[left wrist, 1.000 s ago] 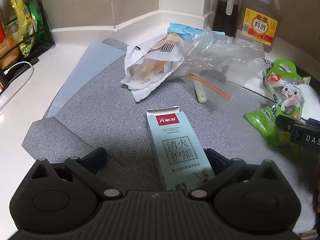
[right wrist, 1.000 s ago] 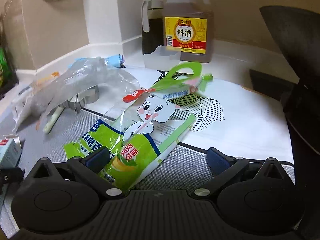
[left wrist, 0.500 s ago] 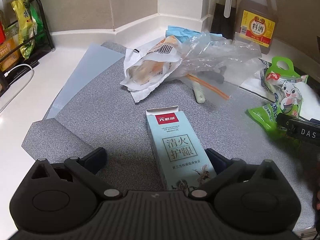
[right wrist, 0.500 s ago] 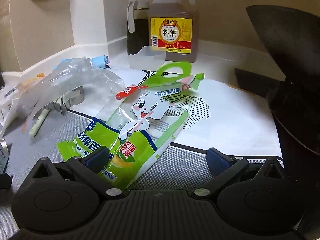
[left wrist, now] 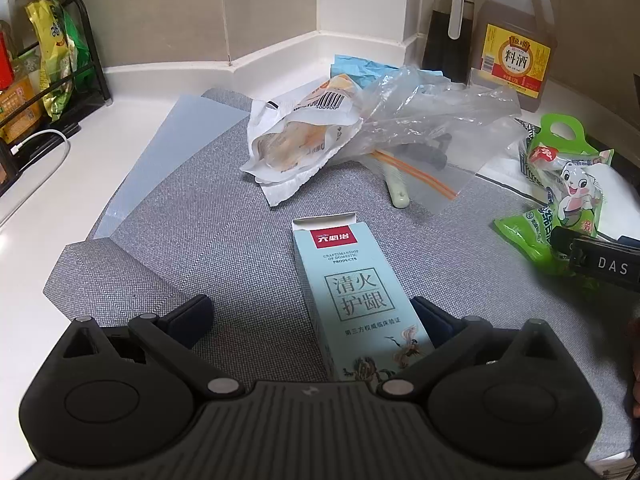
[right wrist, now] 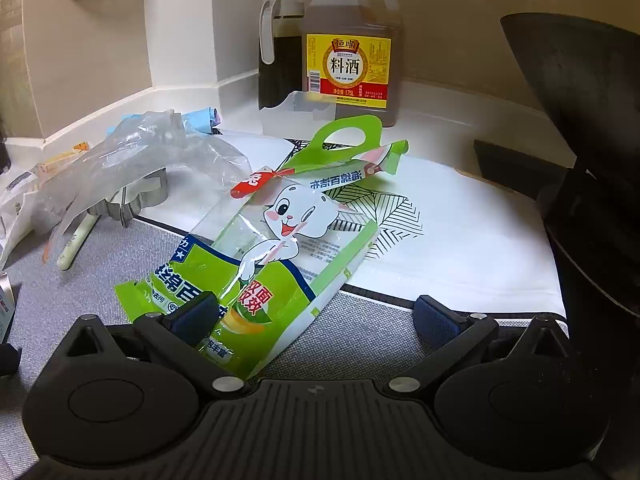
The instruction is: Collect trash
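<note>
A: L gripper [left wrist: 310,314] — status?

B: Fingers spread wide, gripping nothing. Pale blue carton [left wrist: 352,296] lies flat on the grey mat [left wrist: 208,232], lower centre of the left wrist frame. Its lower right edge sits against or just beside the right-hand pad [left wrist: 430,320]; can't tell if touching. Left-hand pad is well apart from it.

A: Other trash in that view?

B: White food wrapper [left wrist: 296,136] w/ barcode, centre-top, w/ a crumpled clear plastic bag [left wrist: 432,120] draped to its right. A pale stick-like handle [left wrist: 398,188] pokes out under the bag. Blue crumpled bit [left wrist: 356,68] behind them, near the wall.

A: R gripper [right wrist: 316,314]?

B: Also wide, not clamping. Green rabbit bag [right wrist: 276,248] runs from frame centre down to lower left in the right wrist view; its lower end lies at the left-hand pad [right wrist: 194,316], part in front of it. Right-hand pad is clear of it, over the mat. Bag's upper half w/ loop handle rests on a white patterned cloth [right wrist: 460,232].

A: Background?

B: Cooking wine jug [right wrist: 350,44] and dark oil dispenser [right wrist: 280,48] top centre, side by side by the wall. Dark wok [right wrist: 580,92] at right edge. In the left wrist view, a rack w/ snack packs [left wrist: 56,60] upper left, white cable [left wrist: 40,140] below it.
</note>
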A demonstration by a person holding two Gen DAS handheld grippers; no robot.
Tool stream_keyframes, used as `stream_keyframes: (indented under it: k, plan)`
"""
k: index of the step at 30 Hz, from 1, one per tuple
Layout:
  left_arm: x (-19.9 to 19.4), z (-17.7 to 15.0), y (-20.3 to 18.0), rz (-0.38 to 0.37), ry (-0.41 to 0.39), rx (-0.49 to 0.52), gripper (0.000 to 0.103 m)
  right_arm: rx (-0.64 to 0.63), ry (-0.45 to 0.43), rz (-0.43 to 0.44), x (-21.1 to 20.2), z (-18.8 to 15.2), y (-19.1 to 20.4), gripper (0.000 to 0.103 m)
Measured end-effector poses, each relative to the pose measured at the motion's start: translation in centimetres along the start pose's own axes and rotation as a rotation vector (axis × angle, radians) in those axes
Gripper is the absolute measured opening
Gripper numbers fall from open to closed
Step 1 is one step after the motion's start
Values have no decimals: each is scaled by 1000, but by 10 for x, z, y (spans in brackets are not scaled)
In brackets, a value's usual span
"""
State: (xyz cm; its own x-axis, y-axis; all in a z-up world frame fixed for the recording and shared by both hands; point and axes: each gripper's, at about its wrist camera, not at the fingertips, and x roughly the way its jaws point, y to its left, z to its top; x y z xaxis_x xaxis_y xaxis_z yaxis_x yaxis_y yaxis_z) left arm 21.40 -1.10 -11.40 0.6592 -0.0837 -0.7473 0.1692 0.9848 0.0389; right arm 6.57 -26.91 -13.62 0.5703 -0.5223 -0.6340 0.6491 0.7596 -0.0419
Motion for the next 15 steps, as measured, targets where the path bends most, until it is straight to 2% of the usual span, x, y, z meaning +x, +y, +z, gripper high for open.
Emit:
stream_keyframes:
  k: [15]
  plan:
    - [2,2,0,-8,0,6,103,-1,-1,0,0,0,0,103]
